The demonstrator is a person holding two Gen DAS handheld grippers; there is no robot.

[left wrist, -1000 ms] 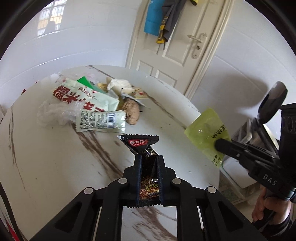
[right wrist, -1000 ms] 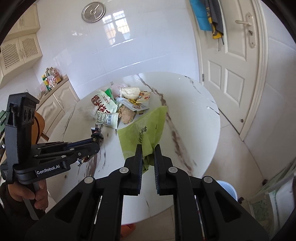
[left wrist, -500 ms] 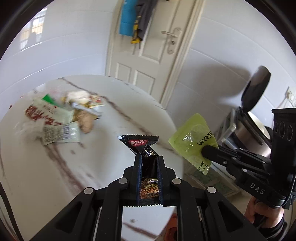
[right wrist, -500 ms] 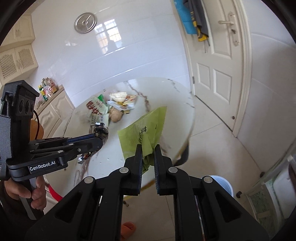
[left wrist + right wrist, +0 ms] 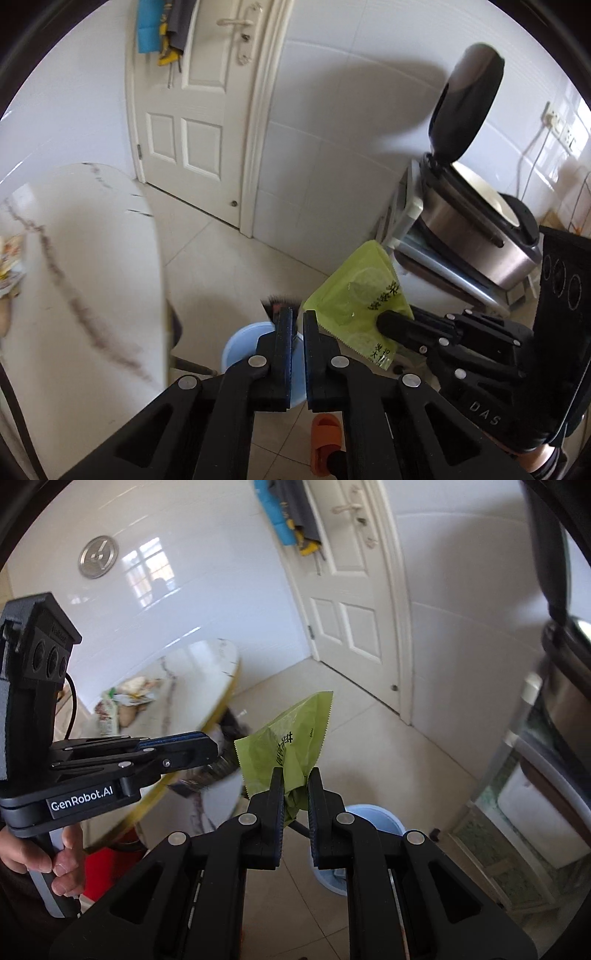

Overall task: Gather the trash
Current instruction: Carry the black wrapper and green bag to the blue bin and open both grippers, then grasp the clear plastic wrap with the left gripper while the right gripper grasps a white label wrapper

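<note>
Both tools gripping wrappers: green wrapper [image 5: 291, 738] upright, dark wrapper [image 5: 282, 304] edge-on.

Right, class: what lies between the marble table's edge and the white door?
Only bare tiled floor lies between the marble table and the white door. Both wrist views show that stretch.

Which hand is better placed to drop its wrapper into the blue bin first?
Left, probably. The left gripper, jaws just closing on the black foil wrapper, lines up over the round blue plastic bin; the right gripper's green plastic packet hangs beside it.
</note>
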